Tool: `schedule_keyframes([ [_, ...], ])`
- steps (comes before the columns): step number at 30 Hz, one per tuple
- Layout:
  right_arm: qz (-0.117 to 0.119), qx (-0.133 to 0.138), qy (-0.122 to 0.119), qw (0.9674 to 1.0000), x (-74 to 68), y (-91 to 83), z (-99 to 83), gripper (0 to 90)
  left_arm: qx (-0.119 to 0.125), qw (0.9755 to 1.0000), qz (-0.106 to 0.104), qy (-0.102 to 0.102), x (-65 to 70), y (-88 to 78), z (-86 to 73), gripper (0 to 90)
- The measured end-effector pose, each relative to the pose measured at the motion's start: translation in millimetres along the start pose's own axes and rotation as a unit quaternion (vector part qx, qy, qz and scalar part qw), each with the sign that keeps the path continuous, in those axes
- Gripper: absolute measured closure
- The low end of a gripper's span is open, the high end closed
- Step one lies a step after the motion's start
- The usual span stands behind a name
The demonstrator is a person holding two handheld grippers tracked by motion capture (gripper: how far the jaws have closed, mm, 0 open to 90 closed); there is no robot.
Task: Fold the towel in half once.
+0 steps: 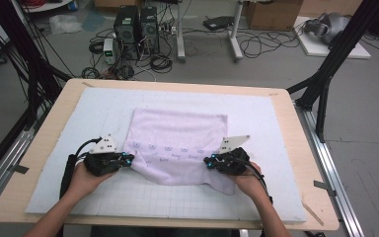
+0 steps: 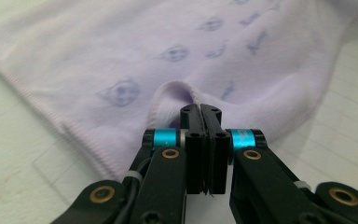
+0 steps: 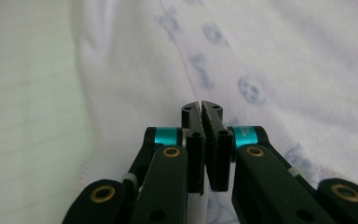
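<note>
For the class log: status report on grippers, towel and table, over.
Left gripper shut on towel near its left edge. Right gripper shut on its right edge. Towel lies on the mat, front edge bunched. Nothing in the way.

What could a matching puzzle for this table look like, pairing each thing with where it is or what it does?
Things:
1. pale lilac printed cloth
2. left gripper
3. right gripper
4. white gridded foam mat

Places or states:
A. shut on the cloth's near right edge
B. lies under the cloth, on the wooden tabletop
C. shut on a puckered fold at the cloth's near left edge
D. spread in the middle, near edge bunched up

Pairs: 1-D, 2-C, 3-A, 4-B
</note>
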State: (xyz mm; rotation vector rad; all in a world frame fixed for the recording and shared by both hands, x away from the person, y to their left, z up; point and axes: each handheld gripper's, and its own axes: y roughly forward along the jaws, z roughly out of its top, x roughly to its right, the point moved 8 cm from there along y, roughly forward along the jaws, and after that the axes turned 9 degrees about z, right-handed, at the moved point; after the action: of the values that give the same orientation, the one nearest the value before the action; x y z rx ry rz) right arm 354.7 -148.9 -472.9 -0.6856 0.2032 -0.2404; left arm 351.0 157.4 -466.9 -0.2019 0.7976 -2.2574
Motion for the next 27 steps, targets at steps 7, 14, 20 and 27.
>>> schedule_keyframes([
  [7, -0.014, 0.002, 0.014, 0.9998, 12.4, 3.8, -3.8, 79.1, -0.002, 1.0000, 0.002, -0.008, -6.4, -0.6, -5.0, 77.7],
  [14, -0.004, 0.023, -0.014, 0.9996, -17.4, -20.4, -3.8, 73.5, 0.030, 0.9994, -0.012, 0.013, 8.6, -26.3, 2.6, 68.2],
  [20, 0.016, 0.001, -0.013, 0.9998, -27.2, -13.0, -27.9, 67.4, 0.003, 0.9980, -0.049, 0.040, 28.2, -12.8, -11.9, 68.8],
  [27, 0.030, -0.013, -0.009, 0.9994, -29.0, -0.6, -37.2, 68.6, -0.017, 0.9978, -0.042, 0.049, 30.3, 18.6, -18.9, 69.9],
])
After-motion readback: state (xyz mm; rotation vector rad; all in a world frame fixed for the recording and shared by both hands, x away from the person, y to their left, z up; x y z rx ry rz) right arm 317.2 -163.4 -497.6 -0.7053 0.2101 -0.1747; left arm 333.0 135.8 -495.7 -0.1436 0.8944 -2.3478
